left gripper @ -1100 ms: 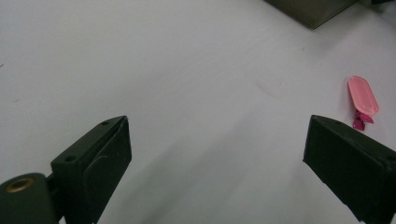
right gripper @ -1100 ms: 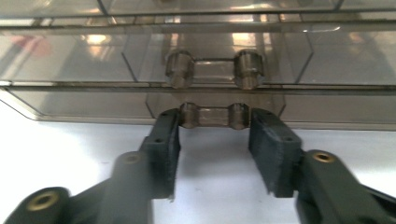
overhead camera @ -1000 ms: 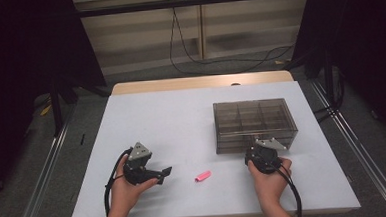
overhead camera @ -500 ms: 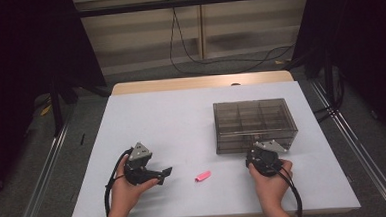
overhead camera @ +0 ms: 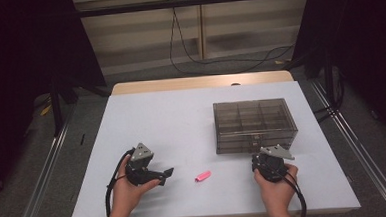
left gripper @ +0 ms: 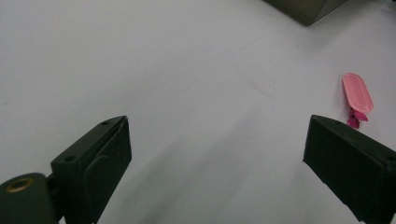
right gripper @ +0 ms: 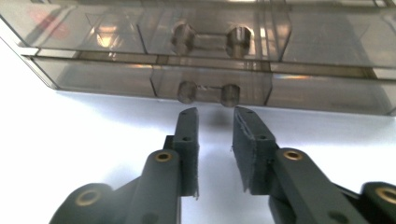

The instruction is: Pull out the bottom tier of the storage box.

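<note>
So the thing I'm working on looks like the smoky compartment box [overhead camera: 255,125], sitting on the right half of the white table [overhead camera: 181,119], well back from the near edge. My right gripper [right gripper: 215,122] is parked right in front of its latch [right gripper: 208,92], the little clasp with two round bumps on the front wall, jaws nearly together with just a slim gap and nothing between them. My guess is the step here is popping that latch, so I'd keep the jaws centred on the clasp, come in level and low, and not shove, since a light plastic box will probably slide backward before the catch gives. The lid seems closed, though I can't tell if it's actually locked. Left gripper [left gripper: 217,140] is wide apart and empty, hovering over bare table near the front left, with the small pink piece [left gripper: 357,93] just beyond its right jaw. Room-wise it's comfy: loads of open table left of the box, less on the right where the table edge is nearer.
</note>
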A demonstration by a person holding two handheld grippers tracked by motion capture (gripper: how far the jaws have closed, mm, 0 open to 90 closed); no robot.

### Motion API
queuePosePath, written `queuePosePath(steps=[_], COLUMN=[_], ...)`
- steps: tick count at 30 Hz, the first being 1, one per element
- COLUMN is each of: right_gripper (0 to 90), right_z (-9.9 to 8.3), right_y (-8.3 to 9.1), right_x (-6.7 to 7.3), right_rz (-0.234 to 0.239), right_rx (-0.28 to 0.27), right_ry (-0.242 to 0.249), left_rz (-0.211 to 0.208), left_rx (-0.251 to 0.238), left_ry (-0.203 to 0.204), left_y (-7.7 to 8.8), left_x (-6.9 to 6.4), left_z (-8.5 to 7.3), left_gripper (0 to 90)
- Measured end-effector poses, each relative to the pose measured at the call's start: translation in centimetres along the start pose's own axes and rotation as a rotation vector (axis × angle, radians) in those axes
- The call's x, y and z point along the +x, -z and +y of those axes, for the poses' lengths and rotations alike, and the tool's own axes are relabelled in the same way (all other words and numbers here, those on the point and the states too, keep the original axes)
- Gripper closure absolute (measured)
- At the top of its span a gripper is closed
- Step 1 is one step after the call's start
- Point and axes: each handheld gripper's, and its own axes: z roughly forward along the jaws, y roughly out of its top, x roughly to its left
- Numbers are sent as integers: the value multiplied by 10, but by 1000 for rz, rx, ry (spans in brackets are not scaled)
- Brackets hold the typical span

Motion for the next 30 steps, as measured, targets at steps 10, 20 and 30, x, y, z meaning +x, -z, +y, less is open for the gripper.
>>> queuePosePath(steps=[10, 20, 30], right_gripper=[500, 555, 559], right_z=[3, 14, 11], right_y=[-11, -19, -17], right_x=[6, 9, 10], right_rz=[4, -45, -49], right_rx=[27, 17, 7], right_ry=[-1, -40, -27], left_rz=[-1, 1, 6], left_rx=[0, -6, -9], left_ry=[3, -3, -6], left_y=[-1, 0, 0], left_x=[-1, 2, 2], left_z=[1, 1, 1], left_gripper=[76, 76, 76])
